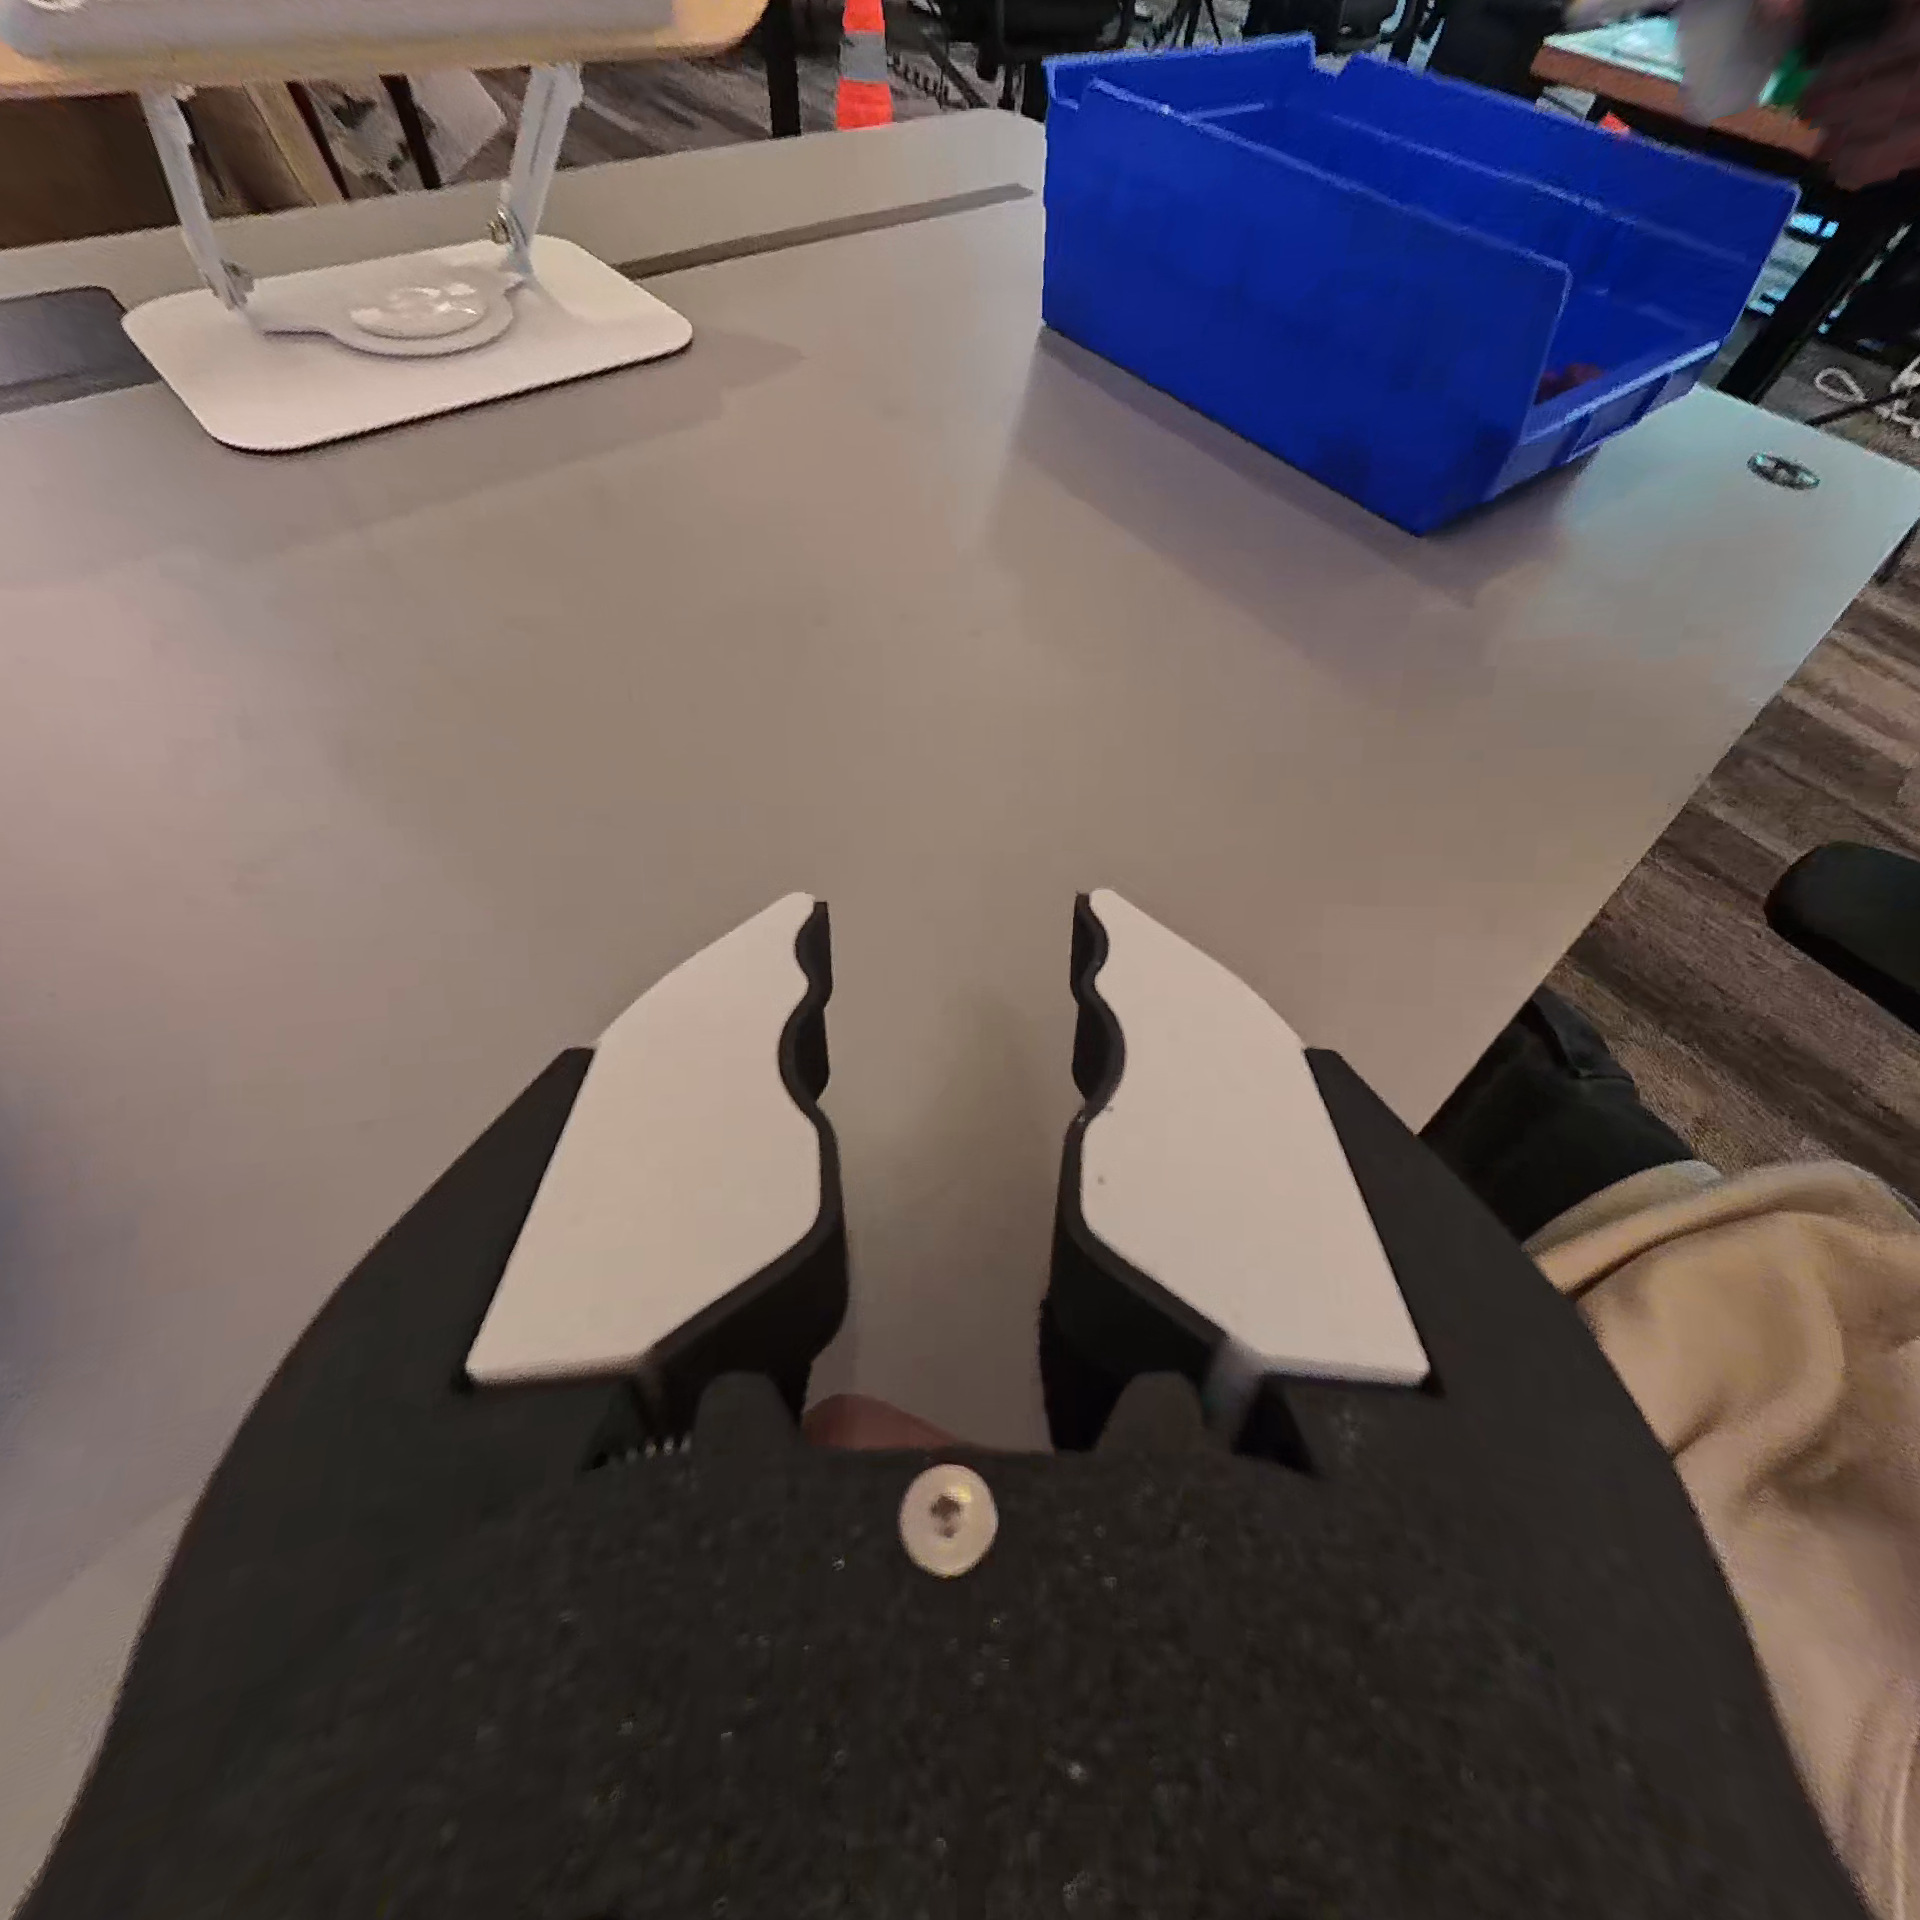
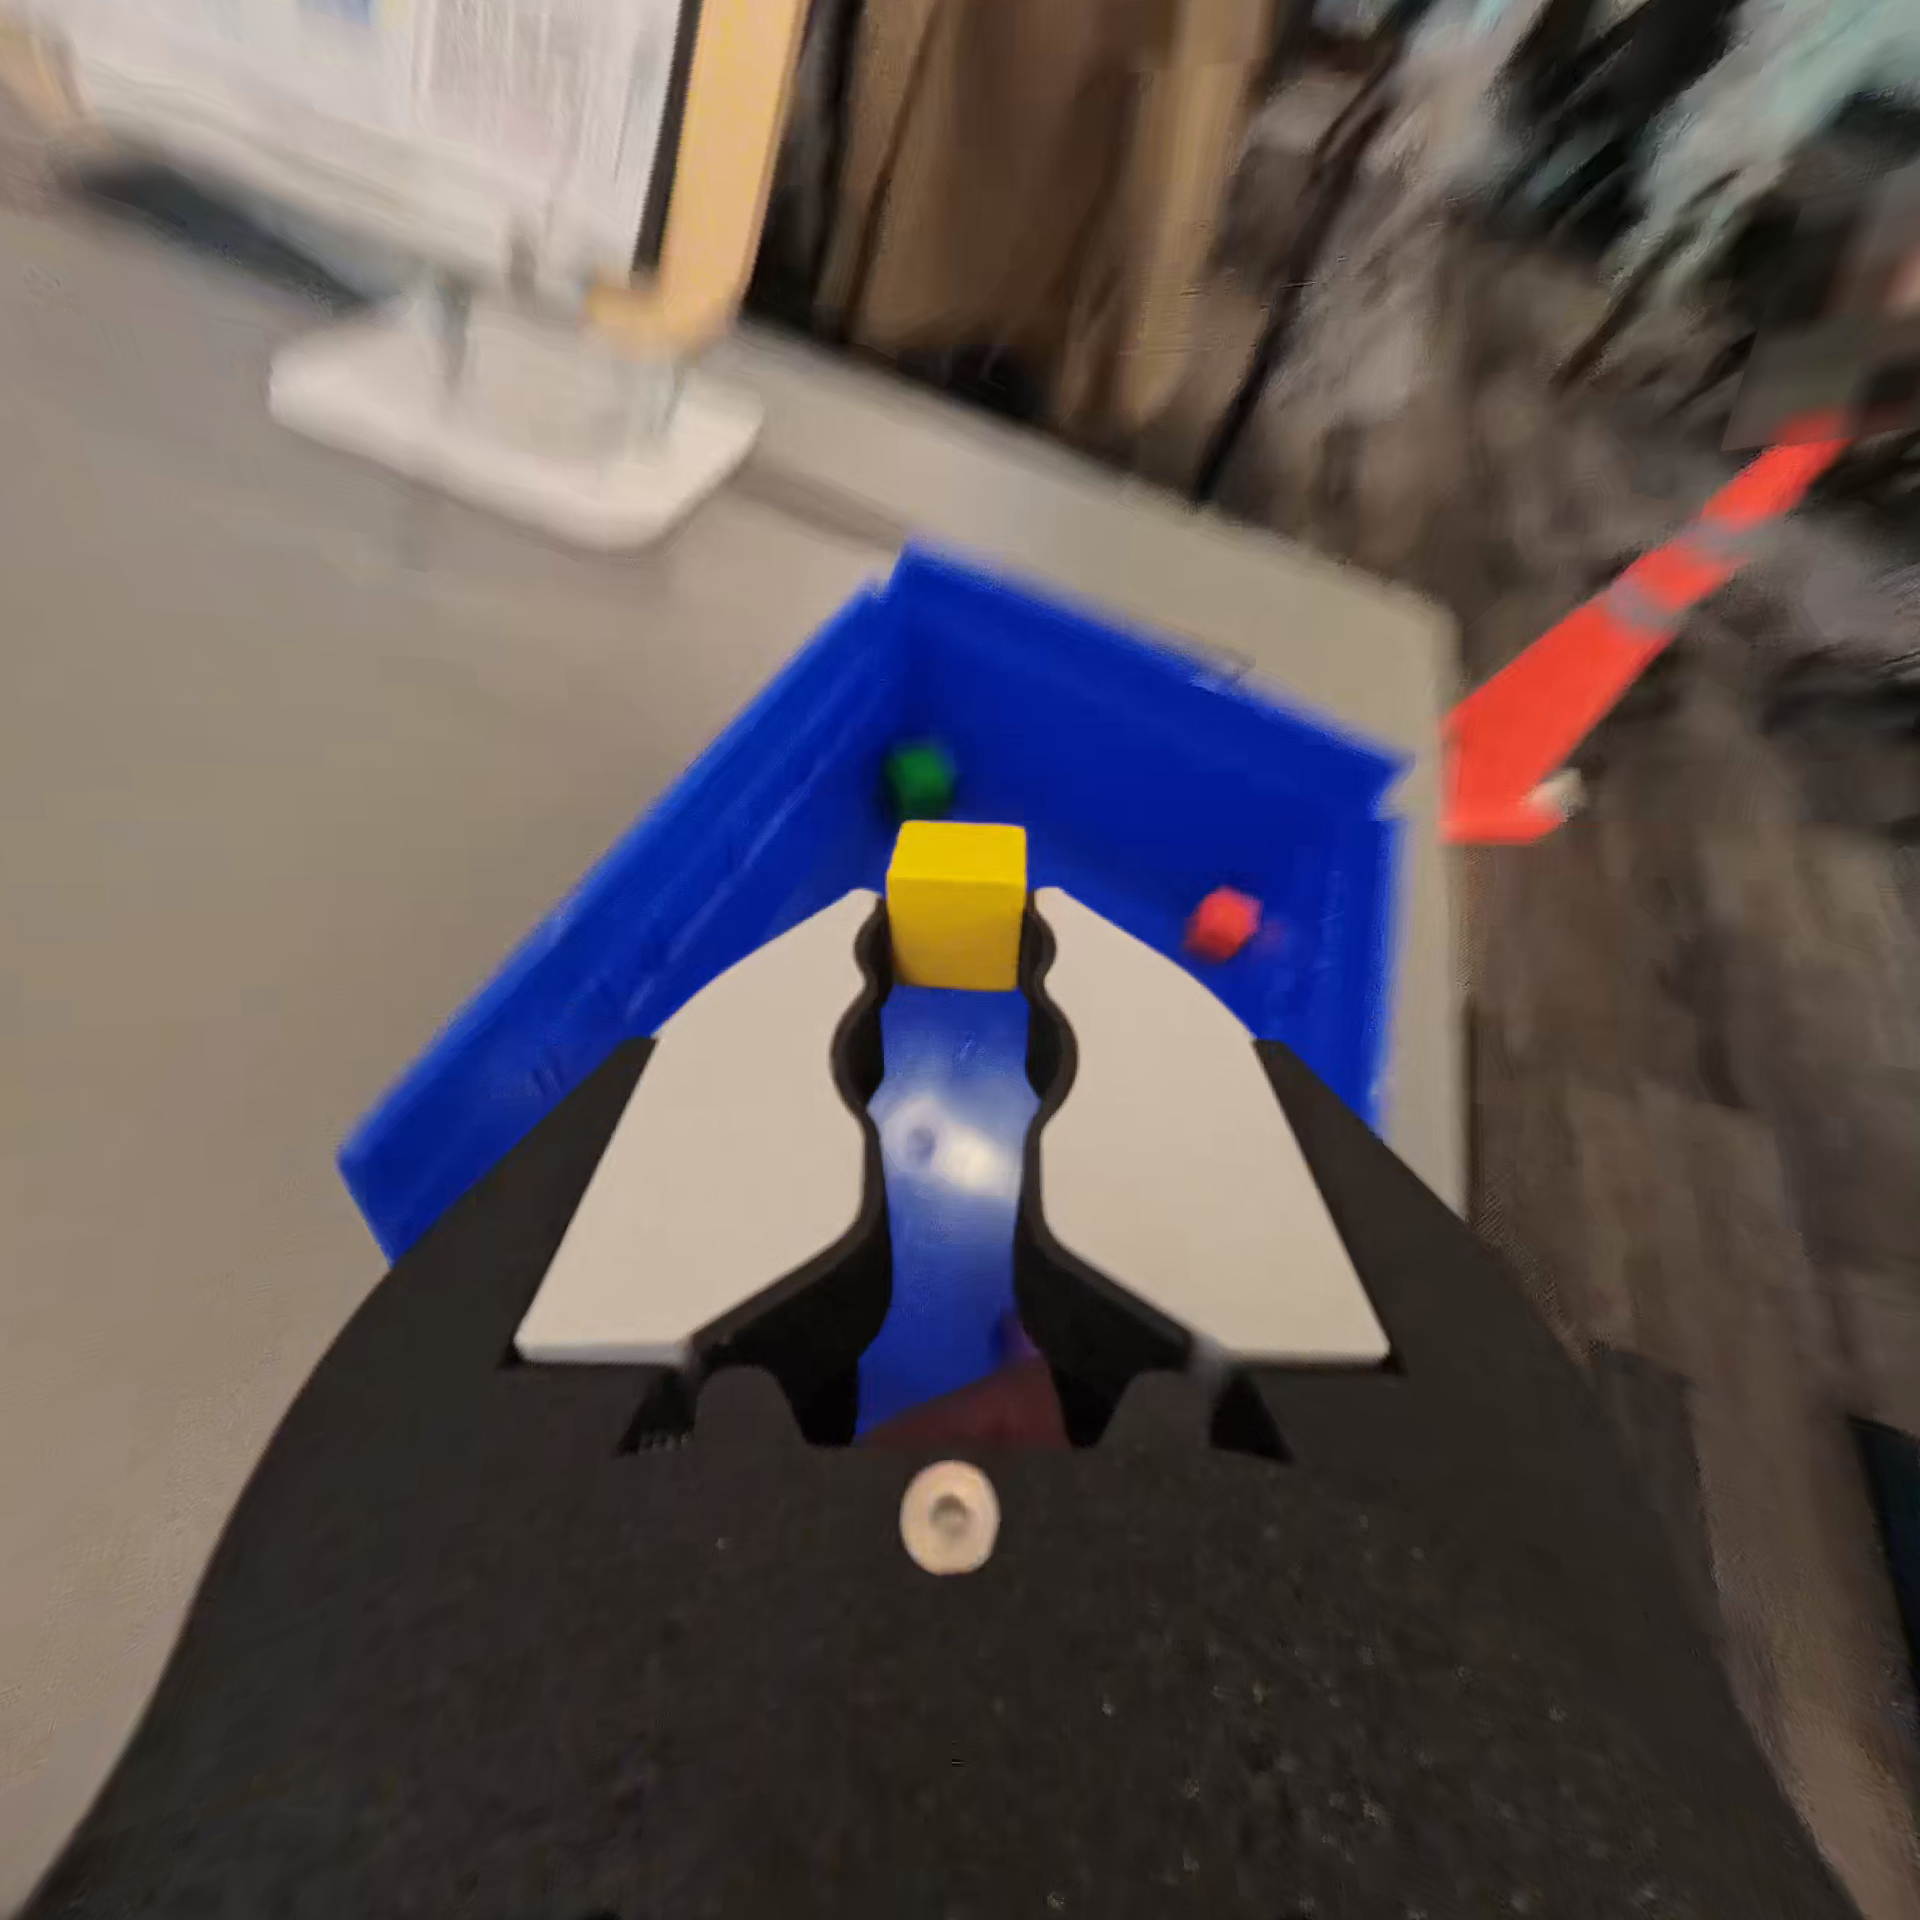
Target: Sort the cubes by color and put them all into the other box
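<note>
Right now the right gripper (image 2: 958, 904) is pinching a yellow cube (image 2: 956, 902) at its very fingertips, jaws clenched on the cube's two opposite flat sides, and is carrying it above the open blue box (image 2: 665, 925). Judging by its crisp edges and small size, the cube is looking rigid and light, probably painted wood or plastic, so it is needing little squeeze; its smooth faces may be a bit slippery, and with so little of it sitting between the tips it could twist or pop out. Gripping across two parallel faces, a touch deeper in the pads, seems the safer hold. Inside the blue box, a green cube (image 2: 918, 774) is lying by the far corner and a red cube (image 2: 1224, 921) is lying toward the right-hand wall, well apart from each other. The left gripper (image 1: 951, 914) is hanging with jaws released and nothing between them, over bare grey table (image 1: 520, 727) well short of the blue box. The right wrist view is smearing heavily, so the dividers inside the blue box are hard to make out there, and the gripper body is hiding the box's near part. In the left wrist view the wall is hiding nearly all of the inside, and only a dim reddish patch, perhaps a cube, is showing near the low front lip.
</note>
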The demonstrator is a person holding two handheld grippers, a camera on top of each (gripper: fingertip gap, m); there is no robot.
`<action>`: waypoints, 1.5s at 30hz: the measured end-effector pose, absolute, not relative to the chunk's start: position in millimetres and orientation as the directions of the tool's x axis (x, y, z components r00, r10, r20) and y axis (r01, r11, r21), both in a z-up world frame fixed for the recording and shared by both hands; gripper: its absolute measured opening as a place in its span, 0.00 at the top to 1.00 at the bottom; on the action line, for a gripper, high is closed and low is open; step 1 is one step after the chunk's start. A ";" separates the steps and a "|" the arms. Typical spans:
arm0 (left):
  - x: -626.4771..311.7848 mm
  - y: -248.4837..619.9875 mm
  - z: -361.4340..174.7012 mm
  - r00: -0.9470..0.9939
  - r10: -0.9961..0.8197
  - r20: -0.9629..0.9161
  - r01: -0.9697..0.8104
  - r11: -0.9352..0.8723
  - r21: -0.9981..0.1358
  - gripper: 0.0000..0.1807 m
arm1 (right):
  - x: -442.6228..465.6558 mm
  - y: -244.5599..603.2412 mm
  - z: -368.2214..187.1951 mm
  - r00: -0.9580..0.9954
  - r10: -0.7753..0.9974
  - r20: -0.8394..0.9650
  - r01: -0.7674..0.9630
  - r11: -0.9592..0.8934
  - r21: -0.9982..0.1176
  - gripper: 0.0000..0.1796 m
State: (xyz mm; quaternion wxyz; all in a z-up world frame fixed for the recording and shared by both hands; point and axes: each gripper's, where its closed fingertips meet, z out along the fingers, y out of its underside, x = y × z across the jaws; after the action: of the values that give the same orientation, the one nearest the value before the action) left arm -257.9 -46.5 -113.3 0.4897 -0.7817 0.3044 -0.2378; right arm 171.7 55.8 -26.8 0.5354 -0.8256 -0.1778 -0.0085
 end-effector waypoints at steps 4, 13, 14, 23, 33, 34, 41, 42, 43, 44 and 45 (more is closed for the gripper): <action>-251.6 -53.6 -120.7 0.680 -0.730 0.067 -0.284 -0.347 -0.894 0.76 | 159.2 78.8 -120.5 0.803 0.575 0.156 0.555 -0.626 -0.548 0.87; -253.9 -62.2 -117.7 0.674 -0.739 0.013 -0.321 -0.308 -0.896 0.76 | 106.7 38.8 -182.0 0.615 0.773 -0.152 0.734 -0.633 -0.246 0.87; -253.9 -62.1 -117.4 0.673 -0.739 0.014 -0.319 -0.308 -0.896 0.76 | 105.9 36.6 -184.3 0.615 0.772 -0.158 0.736 -0.635 -0.235 0.87; -259.8 -55.5 -113.1 0.694 -0.719 -0.033 -0.336 -0.283 -0.899 0.74 | 117.5 46.9 -99.8 0.741 0.671 0.015 0.531 -0.572 -0.625 0.76; -295.1 -30.3 -108.8 0.825 -0.565 0.021 -0.218 -0.351 -0.911 0.74 | -12.6 -46.6 -59.8 0.883 0.468 -0.034 -0.031 -0.015 -0.999 0.80; -296.4 -30.0 -109.3 0.825 -0.564 0.019 -0.219 -0.350 -0.911 0.74 | -21.2 -51.3 -61.9 0.880 0.473 0.035 0.038 0.003 -0.999 0.79; -309.0 -26.8 -98.3 0.844 -0.537 -0.014 -0.222 -0.326 -0.919 0.72 | -43.5 -53.2 -74.0 0.847 0.526 0.080 0.105 -0.017 -0.994 0.80; -314.8 -25.4 -94.3 0.849 -0.527 -0.031 -0.230 -0.317 -0.920 0.71 | -43.3 -51.3 -79.0 0.847 0.526 0.077 0.112 -0.035 -0.993 0.80; -324.6 -22.4 -88.4 0.860 -0.507 -0.061 -0.245 -0.305 -0.920 0.70 | -43.6 -50.1 -83.5 0.846 0.528 0.072 0.117 -0.051 -0.992 0.80; -340.7 -16.7 -79.2 0.881 -0.461 -0.103 -0.259 -0.289 -0.922 0.71 | -44.6 -50.0 -86.7 0.843 0.535 0.064 0.117 -0.066 -0.991 0.80; -362.2 -9.1 -66.4 0.907 -0.393 -0.150 -0.269 -0.269 -0.925 0.73 | -45.7 -50.5 -88.4 0.840 0.540 0.058 0.116 -0.074 -0.990 0.80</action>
State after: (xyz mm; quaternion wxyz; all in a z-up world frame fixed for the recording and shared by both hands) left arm -362.2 -9.1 -66.4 0.5679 -0.7945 0.2080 -0.0546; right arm -45.7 -50.5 -88.4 0.6403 -0.7140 -0.2298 0.1653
